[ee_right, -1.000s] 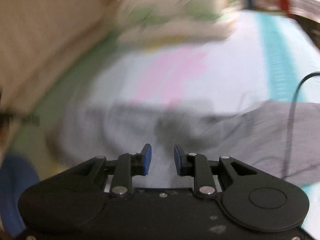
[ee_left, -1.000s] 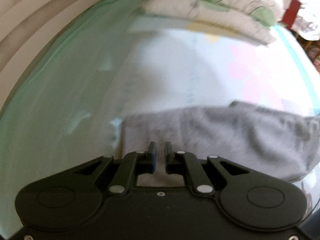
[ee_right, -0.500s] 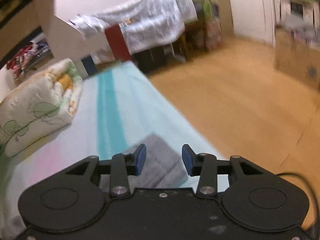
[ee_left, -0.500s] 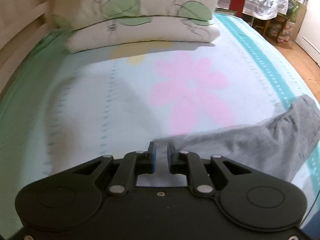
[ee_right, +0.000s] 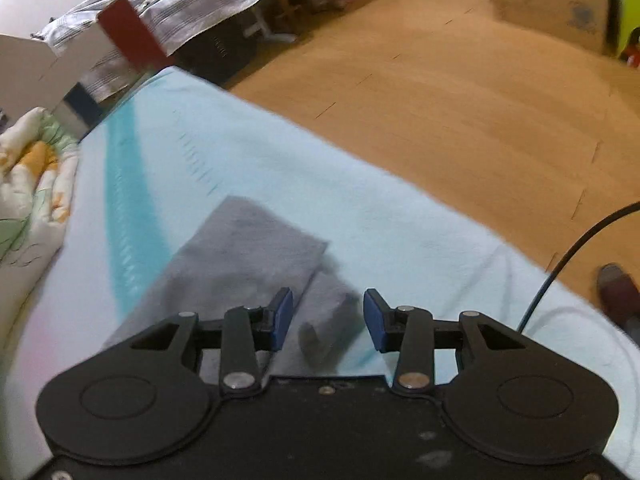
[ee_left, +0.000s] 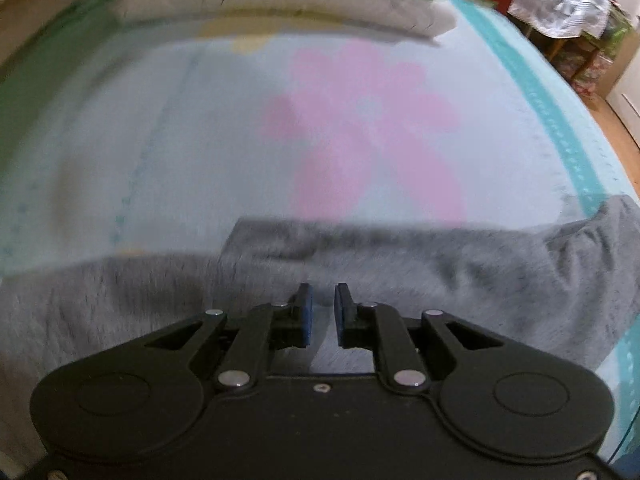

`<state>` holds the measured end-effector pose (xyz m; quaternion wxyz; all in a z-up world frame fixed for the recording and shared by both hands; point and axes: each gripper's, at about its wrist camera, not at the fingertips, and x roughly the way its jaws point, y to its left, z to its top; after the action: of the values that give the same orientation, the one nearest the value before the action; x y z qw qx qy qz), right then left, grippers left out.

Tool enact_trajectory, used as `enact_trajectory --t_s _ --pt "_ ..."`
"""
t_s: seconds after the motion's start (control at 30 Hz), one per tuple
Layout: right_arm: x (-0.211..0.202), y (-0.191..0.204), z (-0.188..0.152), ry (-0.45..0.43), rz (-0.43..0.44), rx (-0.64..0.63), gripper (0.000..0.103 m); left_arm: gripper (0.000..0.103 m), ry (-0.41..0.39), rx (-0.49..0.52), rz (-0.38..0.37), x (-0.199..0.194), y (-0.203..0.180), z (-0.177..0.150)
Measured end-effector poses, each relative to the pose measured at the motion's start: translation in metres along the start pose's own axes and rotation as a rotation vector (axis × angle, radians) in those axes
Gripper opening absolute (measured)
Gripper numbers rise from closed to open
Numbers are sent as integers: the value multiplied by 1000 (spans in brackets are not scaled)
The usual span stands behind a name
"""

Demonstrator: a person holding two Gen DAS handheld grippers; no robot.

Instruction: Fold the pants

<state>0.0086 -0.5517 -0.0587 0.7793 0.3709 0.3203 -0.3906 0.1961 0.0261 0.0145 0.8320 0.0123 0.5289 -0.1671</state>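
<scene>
Left fingers [ee_left: 305,312] stand nearly closed with bare gap between them, low over the grey pants [ee_left: 400,264] spread across the near side of the bed [ee_left: 200,152], gripping nothing. Right fingers [ee_right: 285,312] gape wide above a pant leg end [ee_right: 256,248] near the bed's floor-side edge. Closing there may catch only one layer, or sheet too, and the leg end could slide off that edge.

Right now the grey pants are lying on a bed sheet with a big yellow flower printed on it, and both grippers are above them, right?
Not quite: the flower is pink, as the left wrist view shows. The grey pants do lie on the sheet, with the left gripper and right gripper above them.
</scene>
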Motion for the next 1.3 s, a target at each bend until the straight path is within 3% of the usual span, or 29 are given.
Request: enact_trajectory --t_s 0.07,0.13,0.2,0.3,0.37,0.53,0.6,0.67,0.87,1.03,1.17,1.3 --pt "10 2 0 27 45 11 43 20 16 -27 -11 2 4 1" --pt "19 7 0 29 17 -11 40 20 6 -29 -22 0 3 4" --pt "25 15 -4 30 -8 -65 2 20 -17 -13 -10 -4 0 5" --pt "13 13 -6 -29 -22 -64 1 23 -40 13 21 -8 -3 4" --pt "15 -4 -6 -22 -45 -8 0 24 -38 6 20 -9 -2 4" --pt "8 -4 -7 -56 -14 -43 5 24 -18 -21 -17 -6 -2 6" --pt "-8 -1 -2 -126 29 7 18 24 -13 -24 -18 -5 -3 7" --pt "-14 2 4 -124 108 29 32 24 -9 -24 -16 -4 -3 7" --pt "12 6 7 19 144 72 32 26 -11 -12 1 -4 -4 7" --pt "28 11 2 44 49 52 31 29 -7 -4 12 -3 -6 7" --pt "24 15 -6 47 41 40 29 48 12 10 34 -1 -6 7" --pt "31 21 -5 42 42 11 31 48 60 4 7 5 -6 8"
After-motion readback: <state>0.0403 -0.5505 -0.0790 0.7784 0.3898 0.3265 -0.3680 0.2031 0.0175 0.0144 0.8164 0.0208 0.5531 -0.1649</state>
